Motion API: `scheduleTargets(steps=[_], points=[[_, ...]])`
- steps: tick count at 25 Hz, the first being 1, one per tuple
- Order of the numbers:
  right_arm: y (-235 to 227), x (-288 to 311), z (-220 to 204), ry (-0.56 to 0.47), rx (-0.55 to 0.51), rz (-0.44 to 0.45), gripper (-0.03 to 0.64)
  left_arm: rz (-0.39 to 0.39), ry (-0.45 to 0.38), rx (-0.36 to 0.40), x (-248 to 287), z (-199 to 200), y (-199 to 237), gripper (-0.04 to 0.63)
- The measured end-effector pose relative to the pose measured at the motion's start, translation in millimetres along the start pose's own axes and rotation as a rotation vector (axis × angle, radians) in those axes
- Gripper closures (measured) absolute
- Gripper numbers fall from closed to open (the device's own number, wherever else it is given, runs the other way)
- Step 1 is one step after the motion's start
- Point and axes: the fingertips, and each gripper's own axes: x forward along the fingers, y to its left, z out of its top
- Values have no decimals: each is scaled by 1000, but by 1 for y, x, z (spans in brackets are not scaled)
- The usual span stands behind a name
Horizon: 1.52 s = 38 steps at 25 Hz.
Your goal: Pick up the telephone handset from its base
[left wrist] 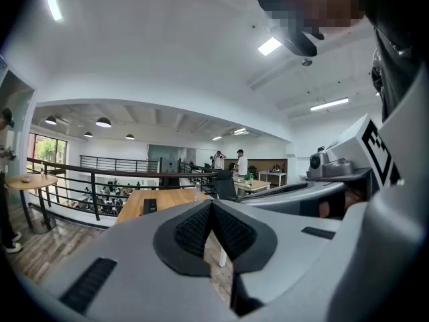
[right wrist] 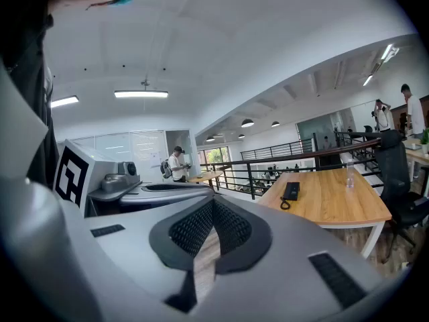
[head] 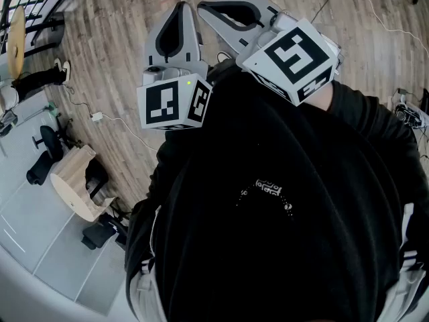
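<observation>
Left gripper (left wrist: pixel 212 205) closed, empty, right gripper (right wrist: pixel 213 203) closed, empty

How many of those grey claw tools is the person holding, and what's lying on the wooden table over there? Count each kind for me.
Grippers: 2 (left gripper, right gripper)
Telephone: 1
Bottle: 1
Total: 4

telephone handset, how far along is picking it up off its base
Nothing looks done: the black telephone handset apparently lies unlifted on the light wooden table across the room. In hand: left tongs and right tongs are both shut and empty, far from it. Left: reach the table, open a pair, grip the handset and lift it.
</observation>
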Motion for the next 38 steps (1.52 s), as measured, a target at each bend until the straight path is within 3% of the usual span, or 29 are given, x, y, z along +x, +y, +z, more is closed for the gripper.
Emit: scheduleTargets(steps=[25, 29, 38], points=[[-6, -3, 5, -60, 48, 38, 600, 7, 21, 21, 1, -1, -8, 598], [-20, 0, 6, -59, 57, 24, 600, -23, 24, 19, 19, -4, -10, 598], [-54, -4, 12, -50, 63, -103, 600, -147, 13, 22, 57, 4, -20, 598]])
